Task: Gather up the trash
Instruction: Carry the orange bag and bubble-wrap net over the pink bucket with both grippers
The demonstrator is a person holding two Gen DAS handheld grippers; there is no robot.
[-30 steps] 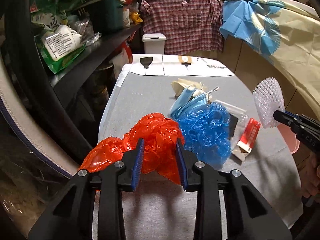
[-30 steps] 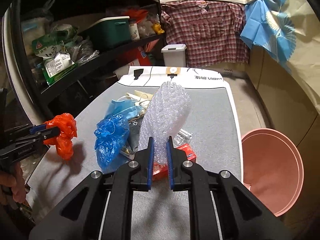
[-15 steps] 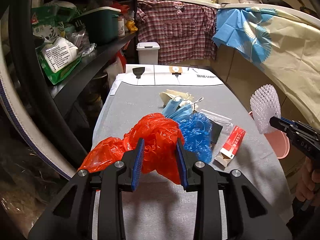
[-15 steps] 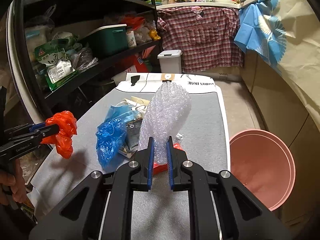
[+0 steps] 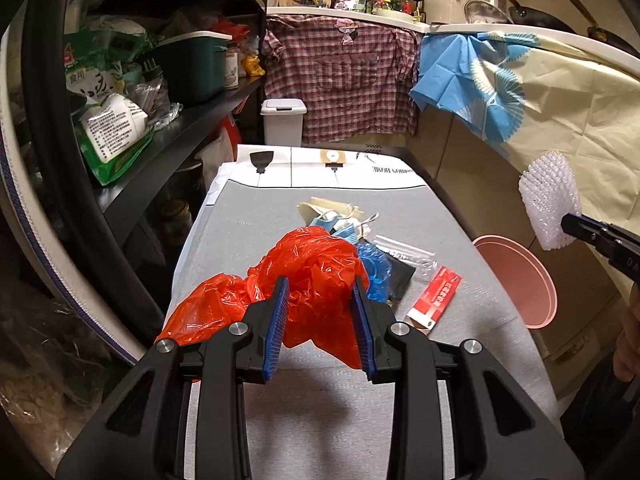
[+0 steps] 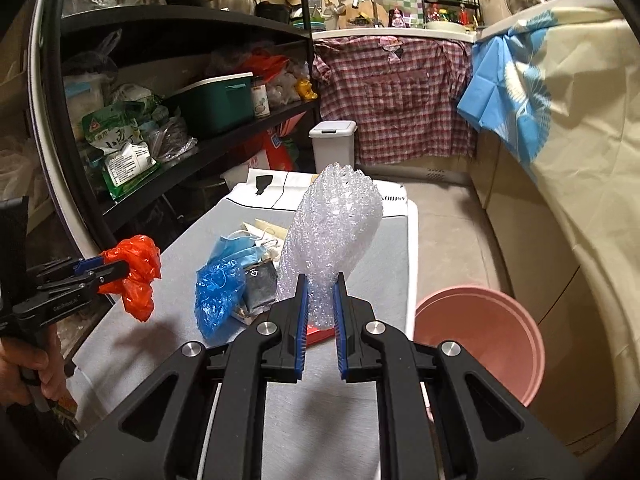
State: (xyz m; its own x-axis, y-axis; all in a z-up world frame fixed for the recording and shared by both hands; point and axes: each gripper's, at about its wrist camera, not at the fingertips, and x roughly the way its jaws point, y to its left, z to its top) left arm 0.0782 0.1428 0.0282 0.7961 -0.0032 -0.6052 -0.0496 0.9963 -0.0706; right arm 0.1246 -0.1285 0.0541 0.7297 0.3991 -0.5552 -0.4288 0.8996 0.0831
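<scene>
Above the near edge of the grey table (image 5: 248,240), the left gripper (image 5: 320,320) is clamped on a crumpled orange plastic bag (image 5: 316,276), which hangs clear of the surface with a lobe drooping to the left; out past the table's right edge, the right gripper (image 6: 320,308) pinches the lower end of a roll of bubble wrap (image 6: 334,232), its long axis upright and its rounded end pointing up, beside and above a pink basin (image 6: 492,328) on the floor; near the middle of the table lies a heap: a blue plastic bag (image 6: 218,292), blue face masks (image 6: 236,252), a dark pouch (image 6: 260,284) and a clear zip bag (image 5: 404,250); a red and white carton (image 5: 436,300) lies lengthwise toward the right edge, its print too small to read; at the far edge a white sheet (image 5: 332,170) carries upside-down lettering that I cannot make out fully.
</scene>
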